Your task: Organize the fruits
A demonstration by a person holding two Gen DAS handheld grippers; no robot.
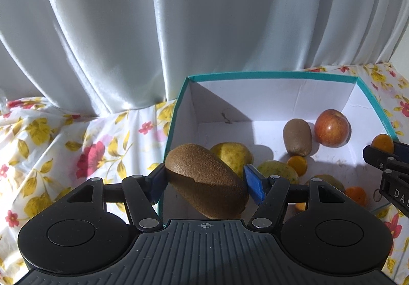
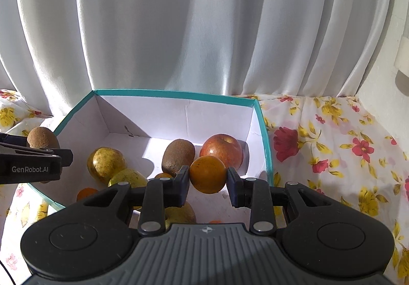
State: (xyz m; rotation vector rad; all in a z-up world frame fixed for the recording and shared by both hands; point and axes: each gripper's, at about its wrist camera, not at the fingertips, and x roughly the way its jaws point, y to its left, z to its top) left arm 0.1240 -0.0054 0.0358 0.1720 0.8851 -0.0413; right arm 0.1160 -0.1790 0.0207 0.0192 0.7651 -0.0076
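My left gripper is shut on a brown kiwi held over the left edge of a white box with a teal rim. My right gripper is shut on a small orange held over the box's right part. Inside lie a red apple, another kiwi, yellow-green pears and small oranges. The left gripper with its kiwi shows at the left of the right wrist view; the right gripper's orange shows at the right of the left wrist view.
The box stands on a floral cloth. White curtains hang right behind the box. A pale wall stands at the far right.
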